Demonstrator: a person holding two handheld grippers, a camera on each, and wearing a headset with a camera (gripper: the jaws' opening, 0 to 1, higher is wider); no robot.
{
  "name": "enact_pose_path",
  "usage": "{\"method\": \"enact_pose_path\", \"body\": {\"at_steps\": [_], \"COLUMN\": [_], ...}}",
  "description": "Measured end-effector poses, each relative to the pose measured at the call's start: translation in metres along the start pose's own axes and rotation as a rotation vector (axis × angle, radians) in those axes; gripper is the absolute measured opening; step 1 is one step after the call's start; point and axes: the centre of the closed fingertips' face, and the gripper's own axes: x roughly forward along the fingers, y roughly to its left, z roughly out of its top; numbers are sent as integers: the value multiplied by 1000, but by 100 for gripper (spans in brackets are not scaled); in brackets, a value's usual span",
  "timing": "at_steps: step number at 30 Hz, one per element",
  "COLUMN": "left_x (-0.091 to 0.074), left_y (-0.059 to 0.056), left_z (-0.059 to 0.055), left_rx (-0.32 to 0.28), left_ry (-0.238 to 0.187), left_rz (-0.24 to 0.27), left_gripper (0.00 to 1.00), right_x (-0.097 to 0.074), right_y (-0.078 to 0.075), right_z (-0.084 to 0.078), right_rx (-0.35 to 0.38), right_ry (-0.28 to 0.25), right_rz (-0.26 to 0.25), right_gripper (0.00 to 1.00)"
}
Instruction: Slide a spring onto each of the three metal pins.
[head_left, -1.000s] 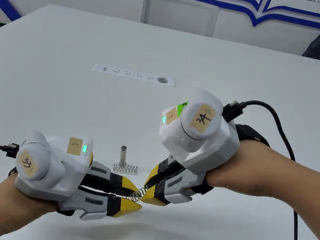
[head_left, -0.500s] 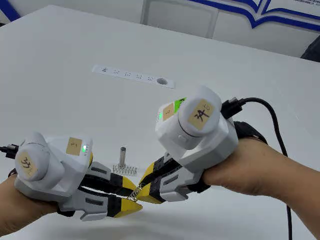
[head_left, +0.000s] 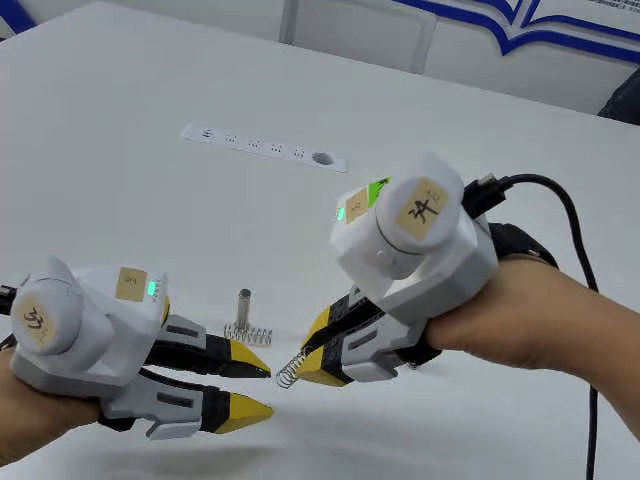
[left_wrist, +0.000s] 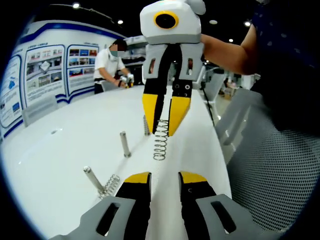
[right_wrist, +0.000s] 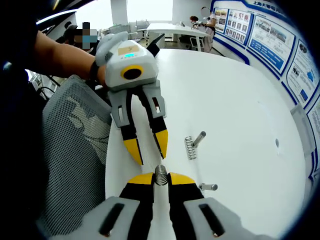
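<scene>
Smooth white table (head_left: 120, 200), coiled metal spring (head_left: 288, 370)

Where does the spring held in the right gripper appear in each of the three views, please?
Head view: the held spring juts from the right gripper, low centre.
Left gripper view: the held spring hangs from the facing gripper's yellow tips, centre.
Right gripper view: the held spring sits end-on between that gripper's tips, bottom centre.
Shared landmark: the loose spring lying beside a pin.

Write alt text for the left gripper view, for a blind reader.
The right gripper reaches in from the top, shut on a spring that hangs toward the open left gripper. Two metal pins stand on the white table at left.
</scene>
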Motion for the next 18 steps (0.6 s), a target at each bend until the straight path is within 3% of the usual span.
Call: {"method": "enact_pose_path", "body": {"at_steps": [15, 18], "left_x": [-36, -40], "left_y": [23, 27], "left_z": [-4, -3], "left_rx": [-95, -106], "left_ry": [-44, -55], "left_rz": [152, 175], "left_gripper": [35, 38], "right_x": [-33, -36], "right_y": [-47, -59], "right_z": [-21, -24], "right_rx": [42, 27], "right_ry": [52, 88], "right_rz": [-114, -150], "right_gripper": [12, 12]}}
